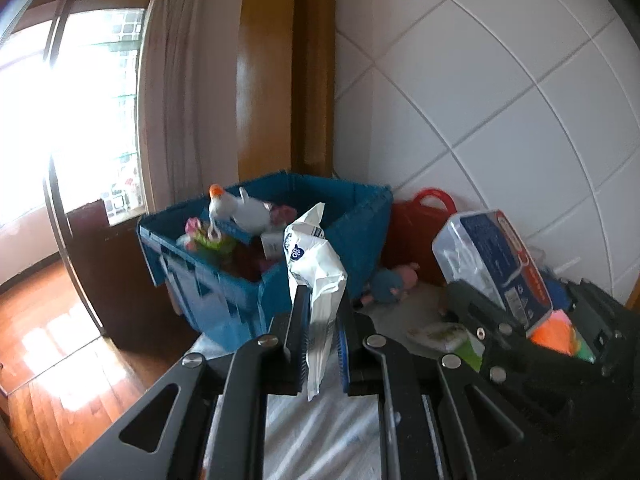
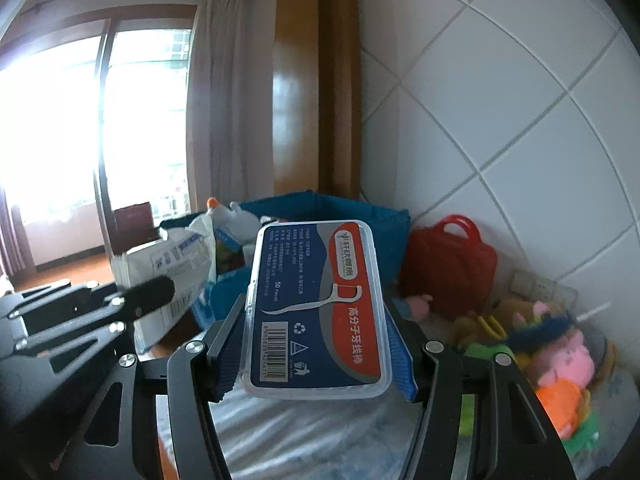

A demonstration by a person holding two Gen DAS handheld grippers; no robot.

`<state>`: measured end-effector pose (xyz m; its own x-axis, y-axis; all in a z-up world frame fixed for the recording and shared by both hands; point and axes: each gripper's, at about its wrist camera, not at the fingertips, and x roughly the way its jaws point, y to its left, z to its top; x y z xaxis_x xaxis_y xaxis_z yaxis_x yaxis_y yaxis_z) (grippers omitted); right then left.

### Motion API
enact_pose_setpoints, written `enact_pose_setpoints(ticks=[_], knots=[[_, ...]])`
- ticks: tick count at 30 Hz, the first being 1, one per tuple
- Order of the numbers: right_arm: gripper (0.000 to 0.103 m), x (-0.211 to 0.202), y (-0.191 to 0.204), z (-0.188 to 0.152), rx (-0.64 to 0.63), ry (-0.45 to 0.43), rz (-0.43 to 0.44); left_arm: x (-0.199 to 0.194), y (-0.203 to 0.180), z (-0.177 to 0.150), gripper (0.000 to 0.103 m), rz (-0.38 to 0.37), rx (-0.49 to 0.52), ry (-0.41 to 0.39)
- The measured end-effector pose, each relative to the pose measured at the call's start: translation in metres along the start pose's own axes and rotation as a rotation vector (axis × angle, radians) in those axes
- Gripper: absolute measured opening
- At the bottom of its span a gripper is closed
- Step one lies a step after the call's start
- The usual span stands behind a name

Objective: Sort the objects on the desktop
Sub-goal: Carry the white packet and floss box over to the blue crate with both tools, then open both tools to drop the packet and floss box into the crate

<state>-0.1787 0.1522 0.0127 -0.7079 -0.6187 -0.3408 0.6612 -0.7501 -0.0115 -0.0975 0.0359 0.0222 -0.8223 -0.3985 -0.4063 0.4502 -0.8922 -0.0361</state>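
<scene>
My left gripper point(image 1: 320, 320) is shut on a white wet-wipe packet point(image 1: 314, 272), which stands upright between its pads above the table's near corner. My right gripper point(image 2: 316, 332) is shut on a clear dental-floss box point(image 2: 316, 308) with a blue and red label, gripped by its long sides. Each gripper shows in the other's view: the floss box point(image 1: 496, 264) at the right, the wipe packet point(image 2: 168, 276) at the left. Ahead of both stands a blue crate point(image 1: 256, 264) holding a white toy duck point(image 1: 240, 208) and other toys.
A red toy bag point(image 2: 448, 264) leans at the tiled wall beside the crate point(image 2: 384, 232). Plush toys point(image 2: 560, 360) pile up on the table's right. A small blue plush point(image 1: 390, 280) lies by the crate. A wooden floor point(image 1: 52, 352) and bright window are on the left.
</scene>
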Motion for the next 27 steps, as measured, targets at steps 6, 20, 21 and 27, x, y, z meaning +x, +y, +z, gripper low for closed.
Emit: enact_pose_setpoints(ticks=[6,20,21,27], knots=[[0.061,0.055,0.015,0.040,-0.015,-0.042,-0.001,0.046,0.032,0.041,0.012,0.008,0.000,-0.042],[0.061,0.222,0.066,0.115,0.052,-0.037,-0.173,0.216,0.150,0.147,0.012,-0.126,0.069,-0.041],[0.061,0.235,0.069,0.121,0.053,-0.032,-0.189,0.229,0.155,0.152,0.012,-0.135,0.074,-0.032],[0.061,0.284,0.075,0.138,0.064,0.013,-0.255,0.291,0.176,0.169,0.012,-0.194,0.074,0.026]])
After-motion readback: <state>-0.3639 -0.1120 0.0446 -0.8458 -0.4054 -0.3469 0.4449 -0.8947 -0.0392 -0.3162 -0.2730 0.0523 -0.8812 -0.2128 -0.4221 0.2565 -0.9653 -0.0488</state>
